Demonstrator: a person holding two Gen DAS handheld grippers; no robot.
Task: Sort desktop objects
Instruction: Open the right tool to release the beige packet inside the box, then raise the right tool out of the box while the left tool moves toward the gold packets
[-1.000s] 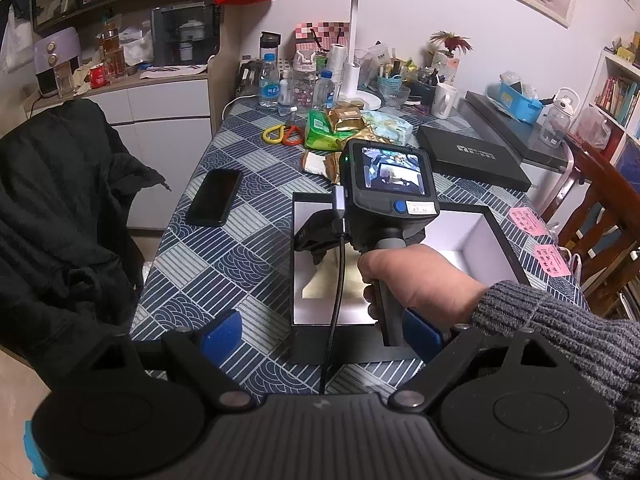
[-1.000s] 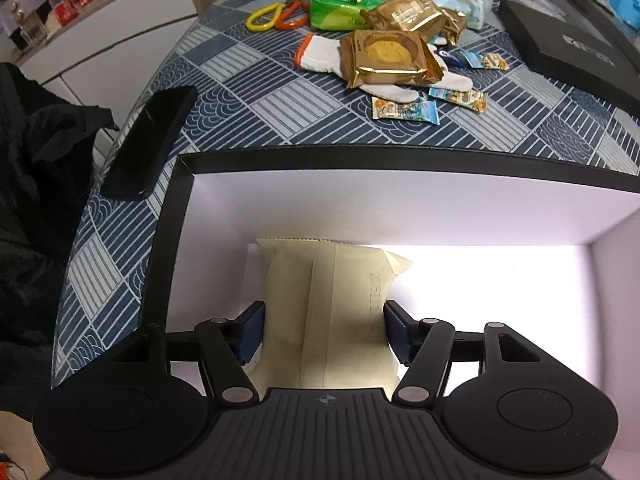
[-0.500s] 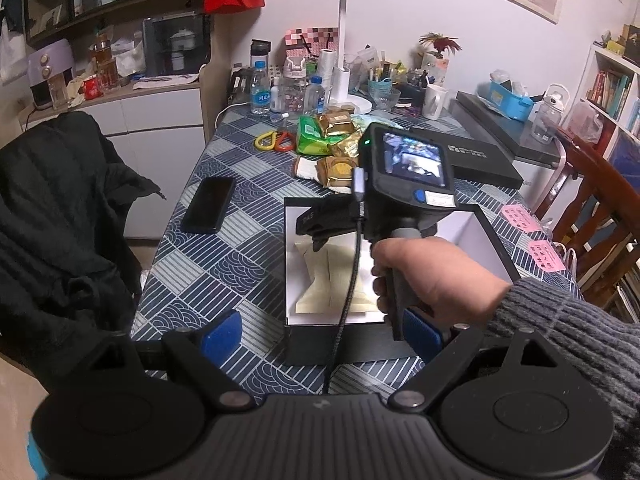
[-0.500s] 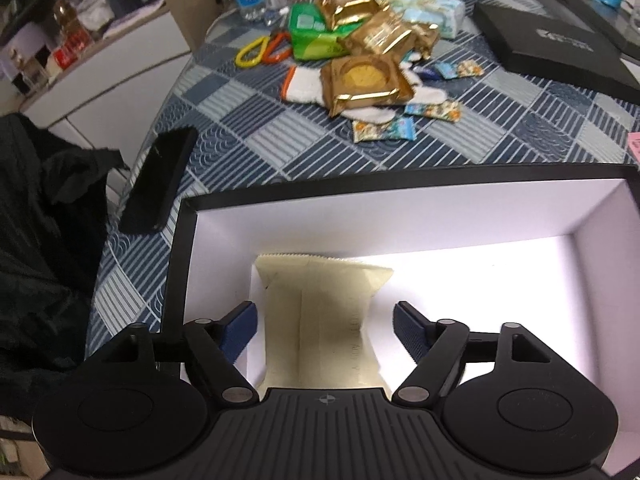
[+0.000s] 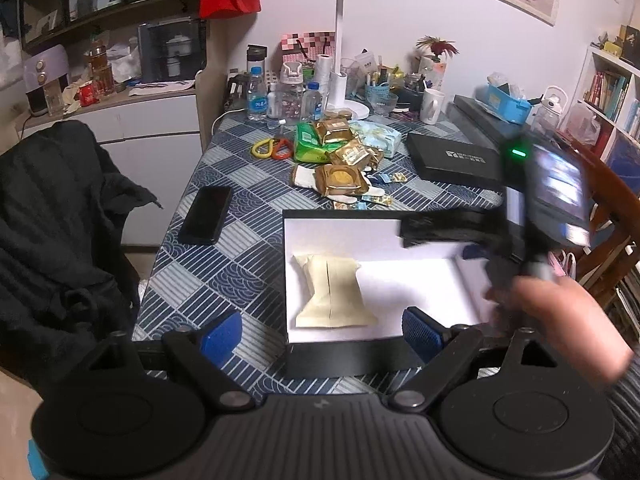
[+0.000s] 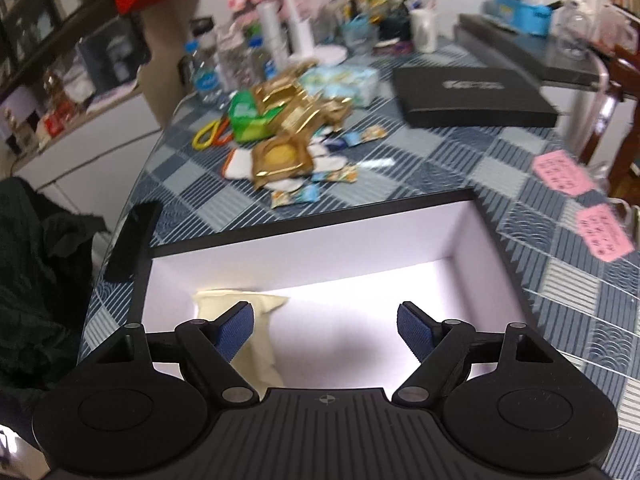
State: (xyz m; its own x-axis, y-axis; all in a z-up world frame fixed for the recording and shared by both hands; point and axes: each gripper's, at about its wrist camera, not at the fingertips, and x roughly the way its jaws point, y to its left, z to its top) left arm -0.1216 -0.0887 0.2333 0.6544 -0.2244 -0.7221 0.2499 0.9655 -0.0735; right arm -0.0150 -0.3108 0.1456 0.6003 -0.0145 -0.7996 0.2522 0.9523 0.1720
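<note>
The patterned table (image 5: 224, 280) carries everything, and nearest you on it sits the open box (image 6: 472, 240), black outside and white inside. One cream packet (image 5: 330, 290) already lies flat on the box floor at its left side, its long axis running from the near wall toward the far wall. Beyond the far wall, well apart from the box, the unsorted heap waits: gold snack packets (image 6: 280, 160) on top of a white glove (image 5: 304, 178), a green pack (image 6: 246, 114), and a scatter of small candy wrappers (image 6: 332, 176).

Your right gripper (image 6: 326, 330) hangs over the box interior, its jaws opening, with nothing between the pads; the cream packet lies just left of its left pad. Your left gripper (image 5: 322, 332) hovers at the near edge of the box, jaws standing wide and empty.

The next pick probably turns on this: the heap lies straight ahead and slightly left of your right gripper, across the far wall. The nearest gold packet lies roughly square to you, and your right hand (image 5: 560, 320) looks the nearer one.
</note>
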